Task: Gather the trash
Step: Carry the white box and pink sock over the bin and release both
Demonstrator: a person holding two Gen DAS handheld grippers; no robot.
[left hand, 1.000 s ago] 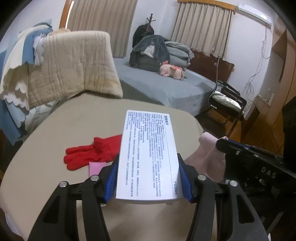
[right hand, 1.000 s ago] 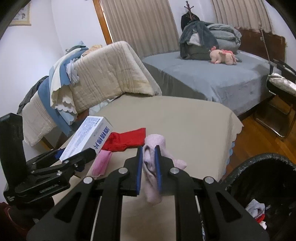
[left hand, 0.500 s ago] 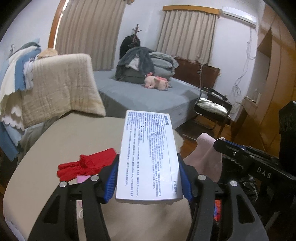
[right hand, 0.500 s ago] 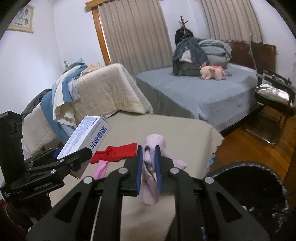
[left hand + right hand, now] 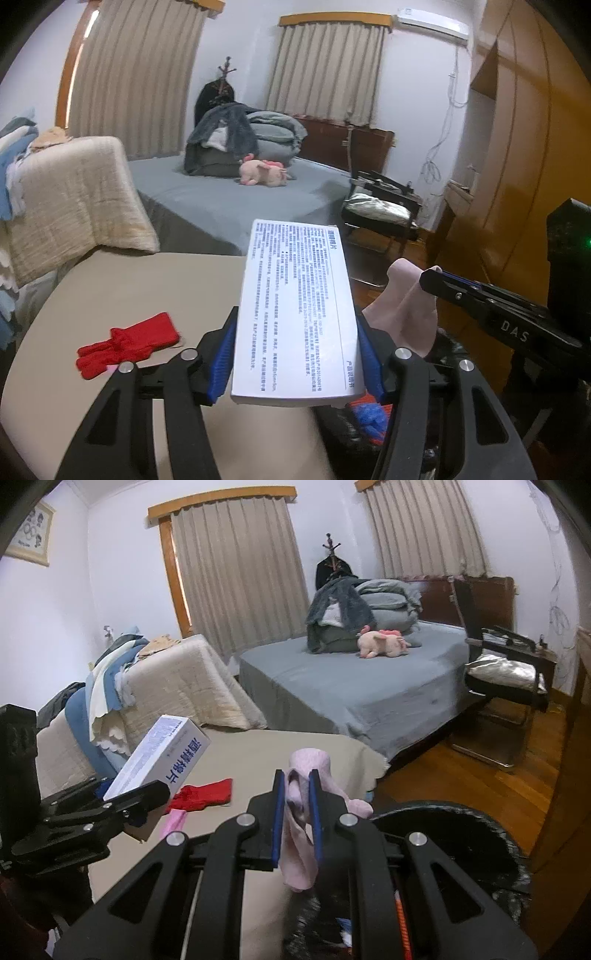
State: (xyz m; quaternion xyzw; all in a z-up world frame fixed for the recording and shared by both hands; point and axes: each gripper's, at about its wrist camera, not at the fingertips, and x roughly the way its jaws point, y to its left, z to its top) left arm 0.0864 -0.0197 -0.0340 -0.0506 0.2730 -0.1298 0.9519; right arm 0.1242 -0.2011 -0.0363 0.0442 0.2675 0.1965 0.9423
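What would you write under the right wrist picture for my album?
Right tool pinching a pink sock above the black trash bin, left tool carrying a white box alongside.

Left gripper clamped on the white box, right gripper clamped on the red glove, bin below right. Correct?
One thing is off: the right gripper is clamped on a pale pink cloth, not the red glove, which lies on the table. The right wrist view shows it. The left gripper does hold the white box, and the bin sits below right.
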